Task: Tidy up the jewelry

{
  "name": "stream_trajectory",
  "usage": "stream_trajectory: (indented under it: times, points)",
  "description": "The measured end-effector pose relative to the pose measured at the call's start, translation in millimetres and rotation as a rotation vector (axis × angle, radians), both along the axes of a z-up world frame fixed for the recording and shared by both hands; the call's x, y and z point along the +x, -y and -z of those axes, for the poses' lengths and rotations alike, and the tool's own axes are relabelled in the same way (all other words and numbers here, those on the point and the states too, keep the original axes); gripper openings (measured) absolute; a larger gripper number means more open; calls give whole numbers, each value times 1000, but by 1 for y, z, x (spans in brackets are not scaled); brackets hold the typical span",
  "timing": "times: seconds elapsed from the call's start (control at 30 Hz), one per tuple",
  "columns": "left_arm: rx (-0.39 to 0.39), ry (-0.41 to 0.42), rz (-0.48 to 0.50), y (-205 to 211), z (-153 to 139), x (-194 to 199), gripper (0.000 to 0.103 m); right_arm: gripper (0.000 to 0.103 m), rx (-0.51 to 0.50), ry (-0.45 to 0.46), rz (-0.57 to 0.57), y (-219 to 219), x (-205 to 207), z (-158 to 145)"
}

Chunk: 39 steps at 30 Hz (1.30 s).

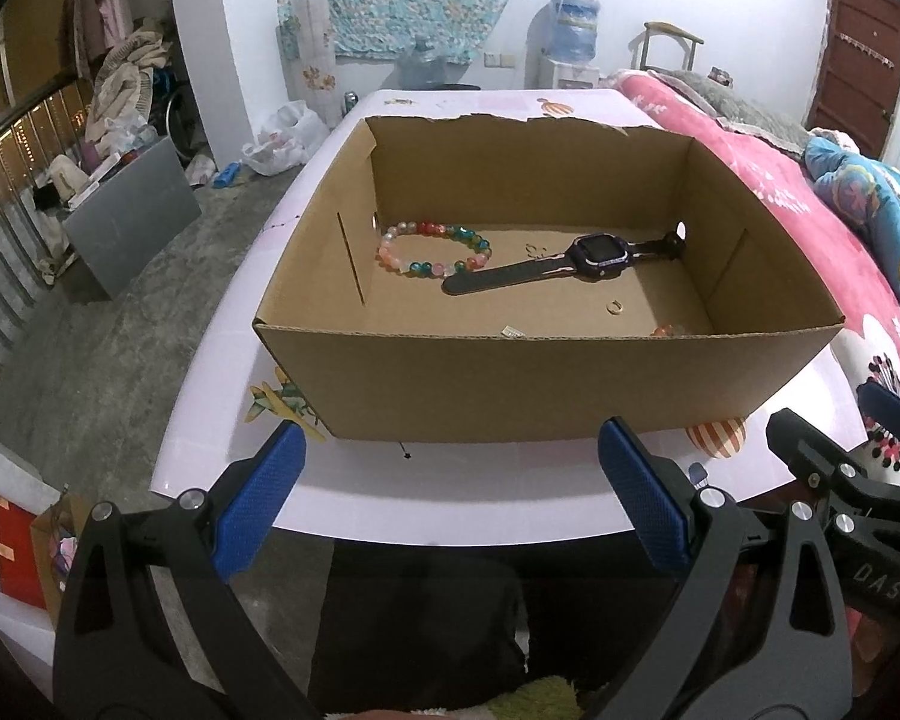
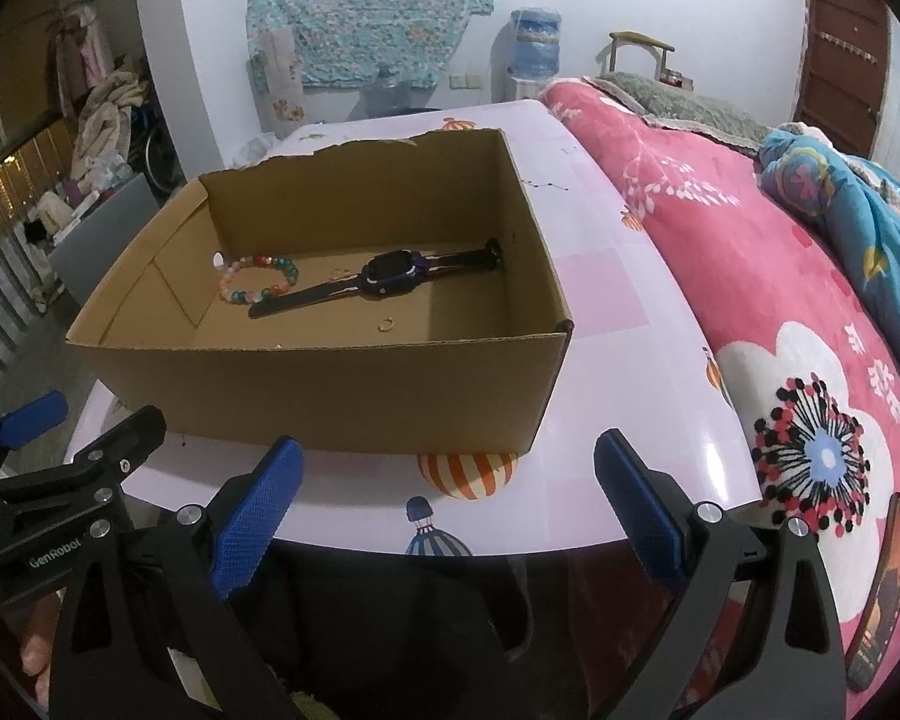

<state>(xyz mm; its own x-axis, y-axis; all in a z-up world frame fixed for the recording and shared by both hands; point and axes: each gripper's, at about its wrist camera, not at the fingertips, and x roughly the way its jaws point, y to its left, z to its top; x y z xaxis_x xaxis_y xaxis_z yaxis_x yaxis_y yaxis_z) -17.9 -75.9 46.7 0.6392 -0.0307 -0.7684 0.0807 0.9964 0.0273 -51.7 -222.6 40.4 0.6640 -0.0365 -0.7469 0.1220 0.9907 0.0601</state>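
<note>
An open cardboard box stands on the pale pink table. On its floor lie a multicoloured bead bracelet, a dark smartwatch with its strap laid flat, and a small gold ring. An orange bead item peeks over the near wall. My left gripper hangs open before the box's near wall, nothing between its fingers. My right gripper is open too, near the table's front edge, right of the box.
A bed with a pink floral blanket runs along the table's right side. A phone lies on the blanket near my right gripper. To the left the floor holds a grey board and bags. A water dispenser stands at the far wall.
</note>
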Motion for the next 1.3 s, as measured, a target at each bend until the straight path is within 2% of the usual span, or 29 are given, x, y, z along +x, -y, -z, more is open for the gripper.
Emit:
stream_trajectory:
  times: [1.3]
  points:
    - [-31, -17, -10, -3, -1, 1, 94, 95, -6, 1, -18, -7, 2, -5]
